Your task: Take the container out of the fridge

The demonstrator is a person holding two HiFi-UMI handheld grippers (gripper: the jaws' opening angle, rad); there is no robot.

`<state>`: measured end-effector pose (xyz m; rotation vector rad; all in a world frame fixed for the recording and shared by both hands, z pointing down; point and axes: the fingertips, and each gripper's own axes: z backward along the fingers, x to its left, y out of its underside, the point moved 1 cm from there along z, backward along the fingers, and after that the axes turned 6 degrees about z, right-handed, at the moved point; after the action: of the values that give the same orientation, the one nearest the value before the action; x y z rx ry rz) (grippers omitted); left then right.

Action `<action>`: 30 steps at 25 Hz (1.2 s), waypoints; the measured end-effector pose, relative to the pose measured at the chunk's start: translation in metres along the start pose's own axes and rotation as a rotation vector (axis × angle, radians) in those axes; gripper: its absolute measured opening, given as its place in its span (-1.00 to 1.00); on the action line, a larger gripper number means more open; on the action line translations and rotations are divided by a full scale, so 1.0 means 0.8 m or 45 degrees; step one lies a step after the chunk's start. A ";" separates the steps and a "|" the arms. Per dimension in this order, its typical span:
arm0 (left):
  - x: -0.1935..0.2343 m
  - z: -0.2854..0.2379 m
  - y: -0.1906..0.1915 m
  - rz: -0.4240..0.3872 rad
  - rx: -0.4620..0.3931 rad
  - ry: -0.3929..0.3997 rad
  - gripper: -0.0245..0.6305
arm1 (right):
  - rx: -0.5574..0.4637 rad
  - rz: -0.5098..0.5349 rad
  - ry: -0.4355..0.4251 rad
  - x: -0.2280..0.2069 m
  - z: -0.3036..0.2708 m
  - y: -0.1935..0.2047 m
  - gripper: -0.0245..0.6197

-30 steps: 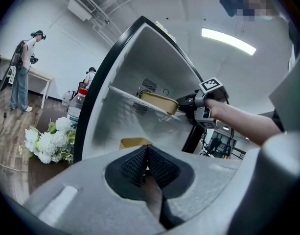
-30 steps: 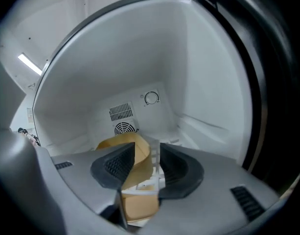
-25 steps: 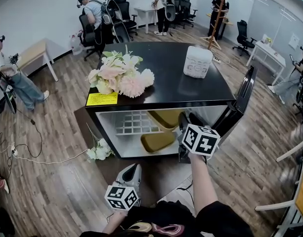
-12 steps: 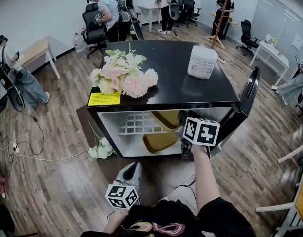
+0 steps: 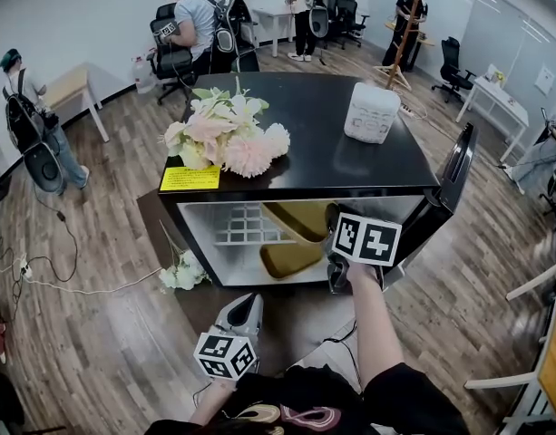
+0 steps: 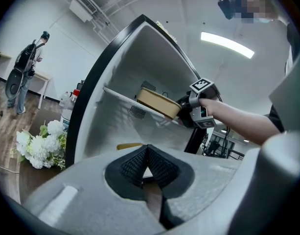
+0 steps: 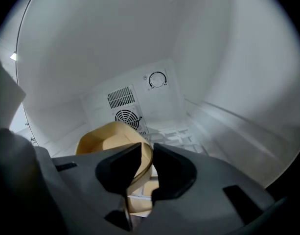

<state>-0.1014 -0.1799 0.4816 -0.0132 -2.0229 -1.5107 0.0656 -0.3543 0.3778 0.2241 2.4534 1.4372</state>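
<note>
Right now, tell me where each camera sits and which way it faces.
Head view: on the person's head, facing steeply down at the open fridge; shows the right forearm, left tongs, right tongs.
Left gripper view: on the shut left tongs, looking up into the fridge; shows that forearm.
Right gripper view: on the right tongs, facing the fridge's back wall; its jaws have just been closing on the tan container's rim.
Shared: both gripper views show that container.

No print can be read — the yellow sticker point(image 5: 187, 179) on the fridge point(image 5: 305, 143) top is too small
</note>
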 end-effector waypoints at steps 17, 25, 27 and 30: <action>0.002 0.010 0.008 -0.008 0.022 -0.017 -0.90 | -0.078 -0.073 -0.034 -0.003 0.015 0.001 -0.76; -0.008 0.013 0.011 -0.025 0.024 -0.014 -0.90 | -0.115 -0.079 -0.057 -0.002 0.037 0.004 -0.77; -0.011 0.014 0.013 -0.028 0.024 -0.012 -0.90 | -0.122 -0.084 -0.062 -0.003 0.044 0.007 -0.77; -0.017 0.016 0.016 -0.030 0.028 -0.009 -0.90 | -0.133 -0.103 -0.071 -0.005 0.056 0.010 -0.77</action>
<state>-0.0919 -0.1596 0.4845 0.0140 -2.0519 -1.5049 0.0837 -0.3145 0.3650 0.1391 2.3085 1.4989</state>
